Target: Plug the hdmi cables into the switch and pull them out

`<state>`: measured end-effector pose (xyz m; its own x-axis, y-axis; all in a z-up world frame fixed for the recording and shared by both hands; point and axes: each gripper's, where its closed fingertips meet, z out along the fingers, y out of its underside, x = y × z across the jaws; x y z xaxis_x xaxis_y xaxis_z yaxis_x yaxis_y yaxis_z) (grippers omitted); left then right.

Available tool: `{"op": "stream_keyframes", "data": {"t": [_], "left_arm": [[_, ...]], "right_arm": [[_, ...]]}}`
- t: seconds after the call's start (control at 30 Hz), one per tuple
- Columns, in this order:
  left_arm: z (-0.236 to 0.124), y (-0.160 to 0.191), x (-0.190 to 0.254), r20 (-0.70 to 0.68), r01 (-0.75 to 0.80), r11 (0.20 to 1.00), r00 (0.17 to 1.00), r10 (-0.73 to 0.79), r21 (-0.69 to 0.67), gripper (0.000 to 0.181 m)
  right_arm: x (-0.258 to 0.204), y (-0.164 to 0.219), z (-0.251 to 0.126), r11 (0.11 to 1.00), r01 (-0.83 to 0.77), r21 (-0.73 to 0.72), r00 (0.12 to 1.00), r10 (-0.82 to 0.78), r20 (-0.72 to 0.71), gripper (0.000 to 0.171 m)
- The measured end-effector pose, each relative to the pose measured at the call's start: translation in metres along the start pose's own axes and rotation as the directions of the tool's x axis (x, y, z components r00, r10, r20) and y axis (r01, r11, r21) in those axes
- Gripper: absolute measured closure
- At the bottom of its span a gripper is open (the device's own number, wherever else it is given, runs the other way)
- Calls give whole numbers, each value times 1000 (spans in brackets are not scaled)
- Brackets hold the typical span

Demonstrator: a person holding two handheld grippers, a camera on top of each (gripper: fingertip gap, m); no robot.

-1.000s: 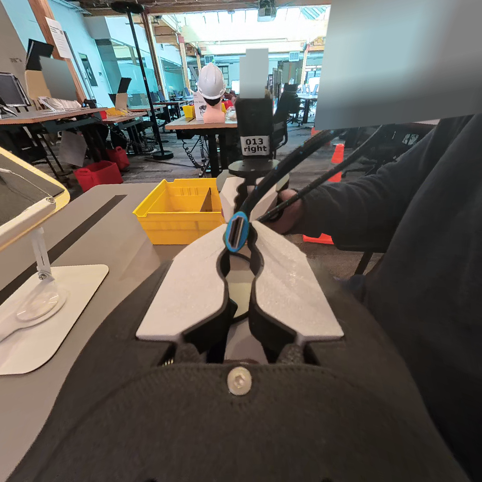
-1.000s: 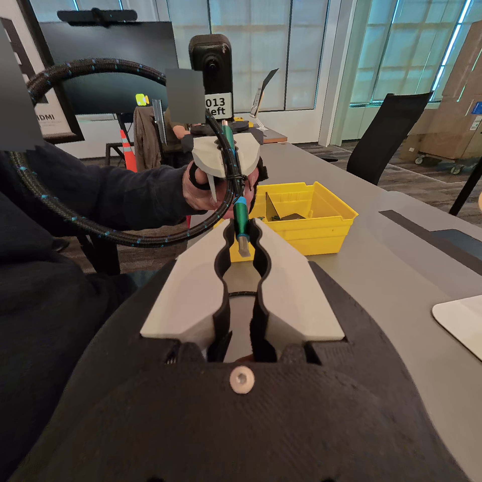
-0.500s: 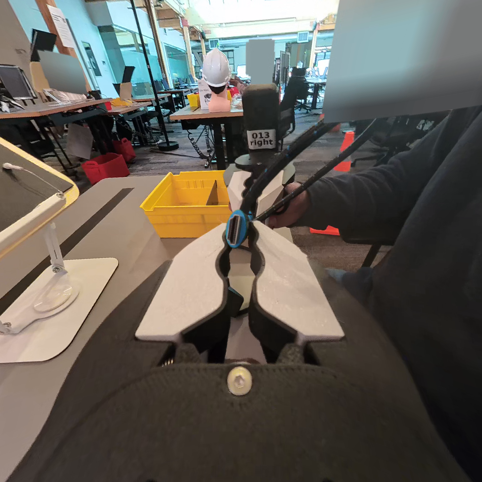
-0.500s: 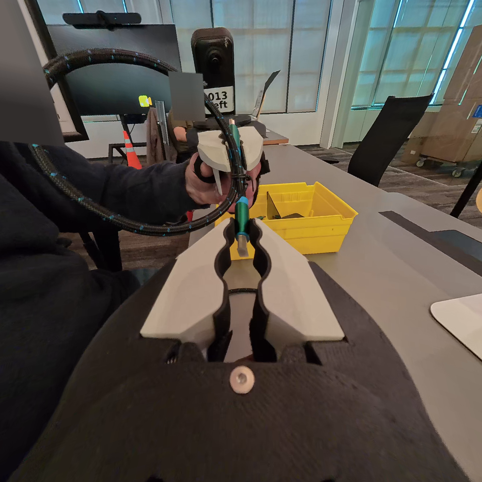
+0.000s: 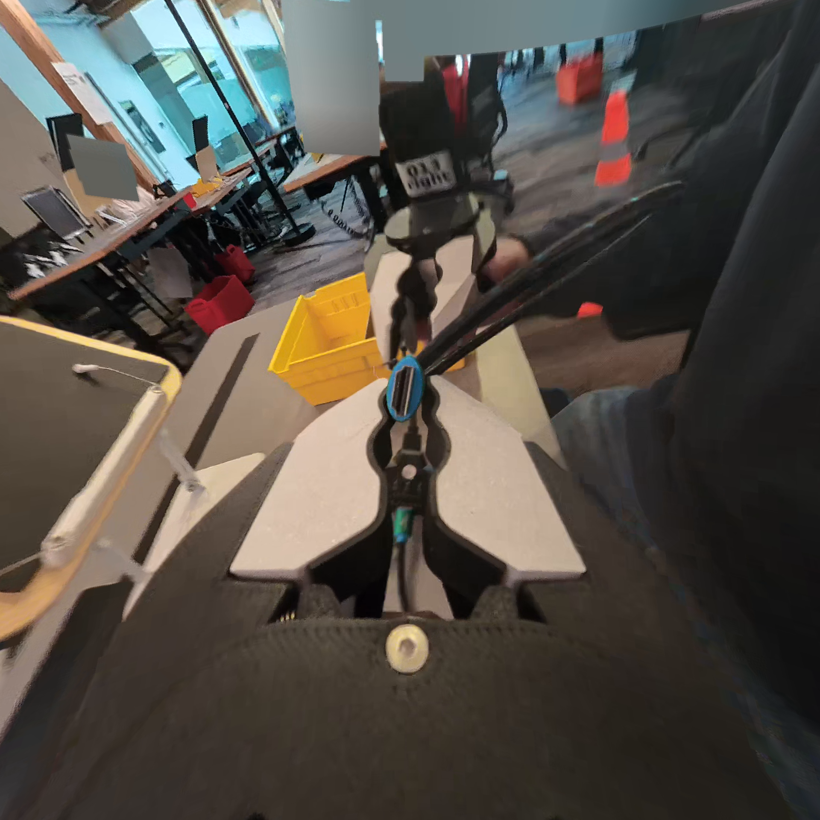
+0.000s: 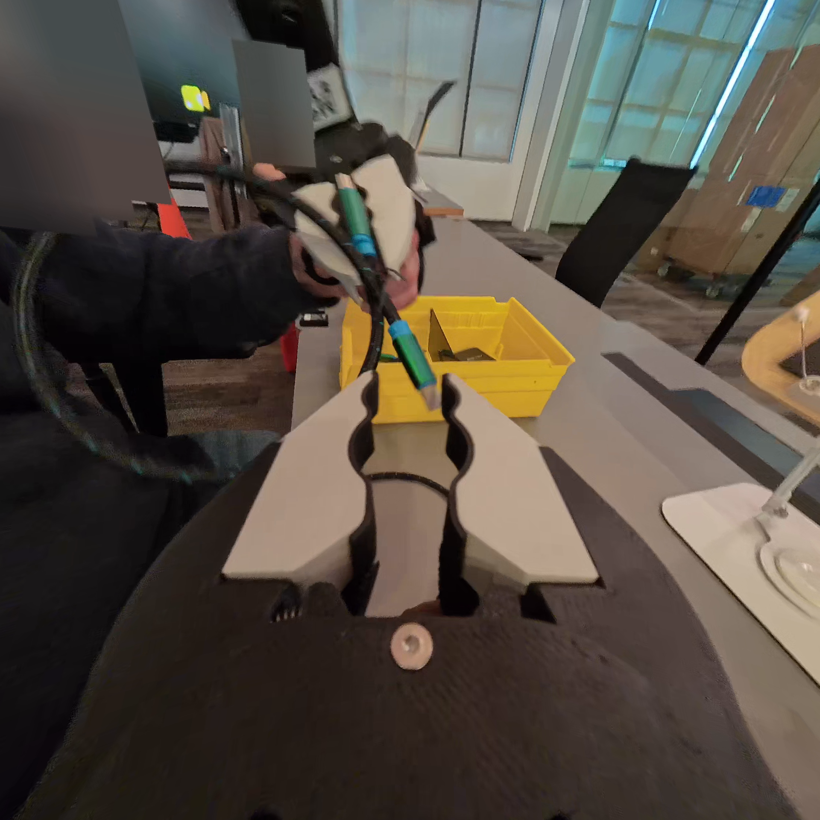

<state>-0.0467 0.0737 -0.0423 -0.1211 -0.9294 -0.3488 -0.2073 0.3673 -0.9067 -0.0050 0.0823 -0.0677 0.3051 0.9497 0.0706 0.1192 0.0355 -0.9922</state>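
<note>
Tongs, left [image 5: 406, 399]: clamping one green HDMI plug [image 5: 404, 394] at frame centre. Tongs, right [image 6: 408, 390]: standing apart, a second green plug [image 6: 415, 364] dangling between the tips. Yellow bin [image 6: 488, 377] sitting on the grey surface [image 6: 599, 466] beyond.

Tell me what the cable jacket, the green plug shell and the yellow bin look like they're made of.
Cable jacket: woven fabric braid, black with blue flecks, matte. Green plug shell: probably anodised metal, given its smooth satin sheen, though coated plastic is possible. Yellow bin: moulded plastic, semi-gloss, with ribbed walls and a stepped rim.
</note>
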Motion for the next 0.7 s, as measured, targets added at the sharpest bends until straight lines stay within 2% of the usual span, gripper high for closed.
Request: {"op": "stream_keyframes", "data": {"t": [0.03,0.13,0.3,0.5,0.7], "left_arm": [[1,0,2,14,-56,997,998,57,-45,171],[5,3,7,26,-185,970,981,192,-156,170],[16,10,14,10,-248,944,967,256,-216,170],[17,11,15,12,-262,938,962,271,-227,170],[18,12,14,18,-266,937,961,277,-225,170]], "right_arm": [[2,1,-2,1000,-8,-21,1000,8,-2,136],[4,-2,-9,999,16,-42,1000,-16,-11,133],[-23,-3,5,992,93,-89,993,-86,77,133],[-20,-2,13,977,177,-117,984,-174,36,169],[-19,0,12,960,236,-154,971,-239,-5,171]]}}
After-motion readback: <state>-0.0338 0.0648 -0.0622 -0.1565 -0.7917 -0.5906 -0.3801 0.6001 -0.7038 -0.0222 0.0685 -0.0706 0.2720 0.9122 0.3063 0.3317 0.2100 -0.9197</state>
